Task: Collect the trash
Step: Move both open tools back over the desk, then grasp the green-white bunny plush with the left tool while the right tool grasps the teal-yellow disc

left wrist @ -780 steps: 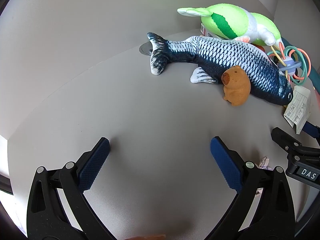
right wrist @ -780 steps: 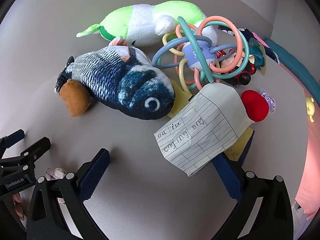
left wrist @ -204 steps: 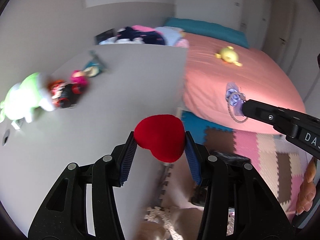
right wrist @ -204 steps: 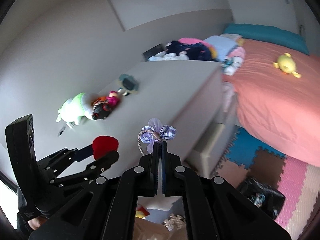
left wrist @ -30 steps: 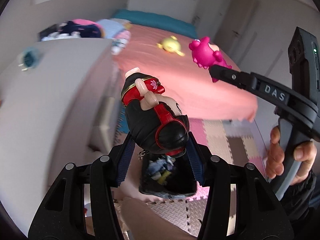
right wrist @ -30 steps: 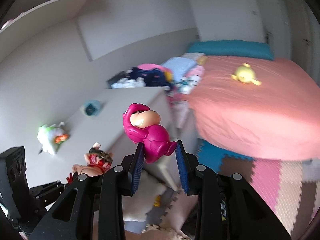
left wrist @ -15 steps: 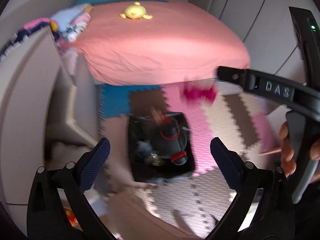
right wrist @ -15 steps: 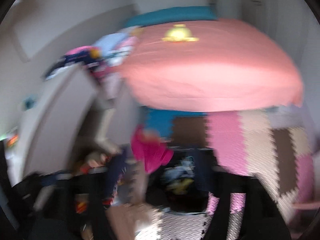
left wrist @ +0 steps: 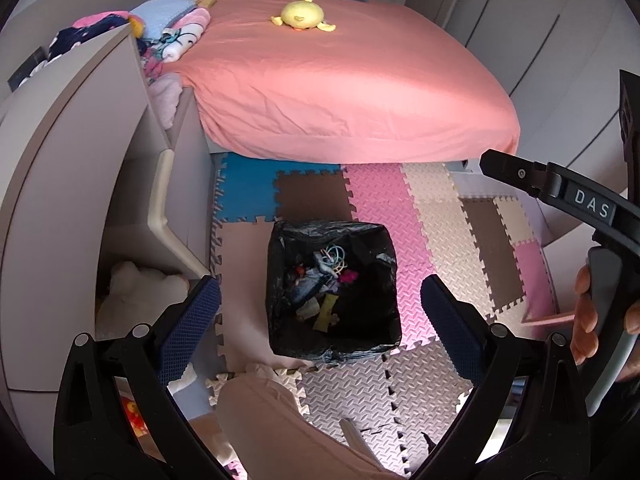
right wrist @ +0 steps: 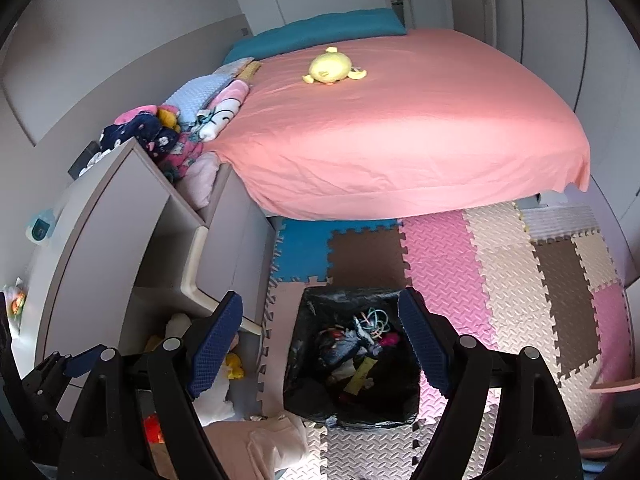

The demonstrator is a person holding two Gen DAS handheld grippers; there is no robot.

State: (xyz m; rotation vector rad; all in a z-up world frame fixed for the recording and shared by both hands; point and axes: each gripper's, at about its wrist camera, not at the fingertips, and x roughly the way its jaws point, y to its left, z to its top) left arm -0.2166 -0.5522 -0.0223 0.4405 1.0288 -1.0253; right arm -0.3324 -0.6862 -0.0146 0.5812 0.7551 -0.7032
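Observation:
A square bin lined with a black bag (left wrist: 280,332) stands on the foam floor mat, directly below both grippers. It also shows in the right wrist view (right wrist: 296,384). Inside lie several discarded toys and scraps, among them coloured rings (left wrist: 335,256) and a pink toy (left wrist: 348,276). My left gripper (left wrist: 320,330) is open and empty above the bin. My right gripper (right wrist: 320,344) is open and empty above it too. The right gripper's body crosses the left wrist view (left wrist: 560,196).
A bed with a pink sheet (left wrist: 340,80) and a yellow plush (left wrist: 300,14) lies beyond the bin. A grey desk with a drawer unit (left wrist: 168,216) stands to the left. Puzzle foam mats (left wrist: 460,220) cover the floor. My leg (left wrist: 272,432) is at the bottom.
Both grippers have opened over the bin. The black and red doll left the left gripper and the pink toy left the right one; both now lie in the bin.

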